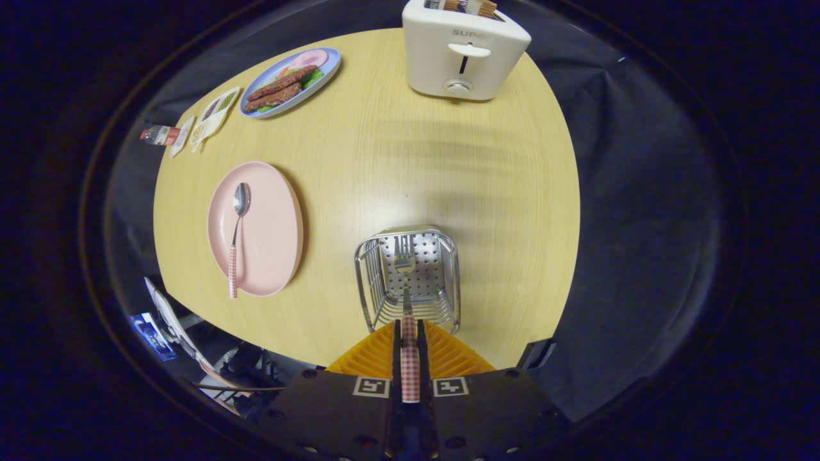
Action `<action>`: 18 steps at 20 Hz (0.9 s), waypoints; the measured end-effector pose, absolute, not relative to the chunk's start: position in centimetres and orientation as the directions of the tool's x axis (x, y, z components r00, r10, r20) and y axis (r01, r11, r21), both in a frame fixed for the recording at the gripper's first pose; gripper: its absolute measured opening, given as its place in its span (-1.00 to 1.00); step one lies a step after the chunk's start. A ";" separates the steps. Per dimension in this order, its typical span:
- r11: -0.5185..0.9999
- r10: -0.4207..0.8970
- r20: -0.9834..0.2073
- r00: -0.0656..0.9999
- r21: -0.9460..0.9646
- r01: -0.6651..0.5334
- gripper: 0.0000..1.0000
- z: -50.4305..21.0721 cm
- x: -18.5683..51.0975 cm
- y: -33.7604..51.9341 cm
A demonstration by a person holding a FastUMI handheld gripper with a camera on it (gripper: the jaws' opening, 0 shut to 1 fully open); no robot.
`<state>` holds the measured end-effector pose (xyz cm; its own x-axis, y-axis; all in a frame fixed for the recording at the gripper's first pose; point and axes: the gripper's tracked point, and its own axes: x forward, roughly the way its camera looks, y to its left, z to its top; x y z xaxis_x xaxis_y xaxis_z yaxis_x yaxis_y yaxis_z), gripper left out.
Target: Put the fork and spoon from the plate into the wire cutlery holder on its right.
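Wooden table [384, 166] sits under the gripper [410, 333]. Its two fingers are squeezed tight on the checked handle of the fork [406, 282]. The fork's prongs poke down inside the wire cutlery holder [410, 275], just ahead of the fingers. Off to the left, the spoon [237, 237] lies on the pink plate [269, 230]. Far beyond stands a white toaster [461, 51].

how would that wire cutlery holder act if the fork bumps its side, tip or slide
The wire cutlery holder looks tall and thin-walled, so probably light and apt to tip or skid on the smooth table. The gripper is shut on the fork, whose tines are already inside.
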<state>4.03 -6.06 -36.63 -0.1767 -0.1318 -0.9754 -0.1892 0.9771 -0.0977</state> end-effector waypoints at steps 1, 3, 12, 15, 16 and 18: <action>0.975 -0.139 -0.978 -0.154 -0.108 -0.194 -0.79 -36.6 4.4 -6.1; 0.972 -0.140 -0.985 -0.106 -0.116 -0.205 -0.63 -36.1 4.9 -5.8; 0.972 -0.073 -0.996 0.055 -0.083 -0.218 -0.08 -34.6 3.9 0.3; 0.974 -0.019 -0.993 0.119 -0.045 -0.221 0.08 -35.2 3.6 4.2; 0.975 -0.014 -0.991 0.134 -0.043 -0.219 0.14 -35.5 3.5 5.3; 0.978 0.009 -0.988 0.155 -0.024 -0.209 0.30 -36.4 3.1 7.6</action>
